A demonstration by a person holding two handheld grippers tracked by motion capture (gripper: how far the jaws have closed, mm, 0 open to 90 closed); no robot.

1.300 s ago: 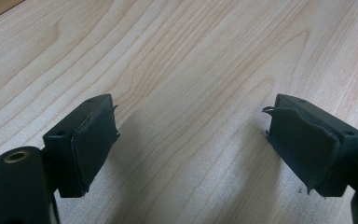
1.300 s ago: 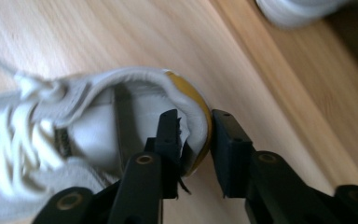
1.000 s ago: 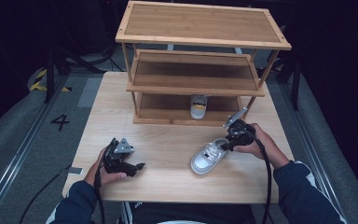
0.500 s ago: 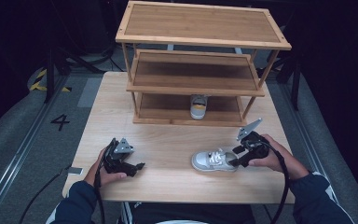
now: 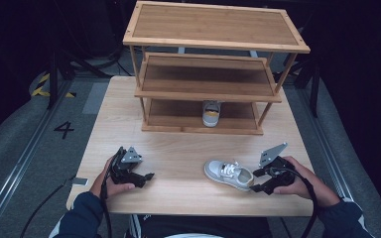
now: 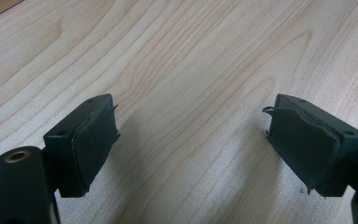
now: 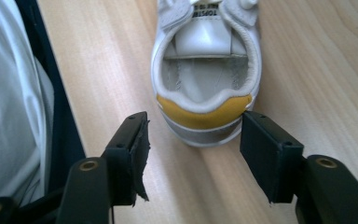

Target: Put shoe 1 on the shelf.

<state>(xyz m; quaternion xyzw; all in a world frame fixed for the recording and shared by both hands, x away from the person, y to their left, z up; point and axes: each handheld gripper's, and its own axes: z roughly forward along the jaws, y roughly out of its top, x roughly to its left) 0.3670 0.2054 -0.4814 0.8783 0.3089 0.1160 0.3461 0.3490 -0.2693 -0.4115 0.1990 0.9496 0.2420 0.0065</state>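
— How many shoes do we count?
— Two: one shoe on the table, its twin under the rack.
— Our tongs?
— Left gripper wide, empty. Right gripper has slid rightward behind the heel, jaws closing, not gripping.

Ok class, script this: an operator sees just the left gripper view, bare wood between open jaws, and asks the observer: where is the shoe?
Observer: The white shoe lies on the table, heel toward the right gripper.
Operator: Is it gripped?
Observer: No. The jaws have just been closing, but stand open with the heel at their tips.
Operator: Any other shoe?
Observer: A second shoe stands on the bottom shelf of the rack.
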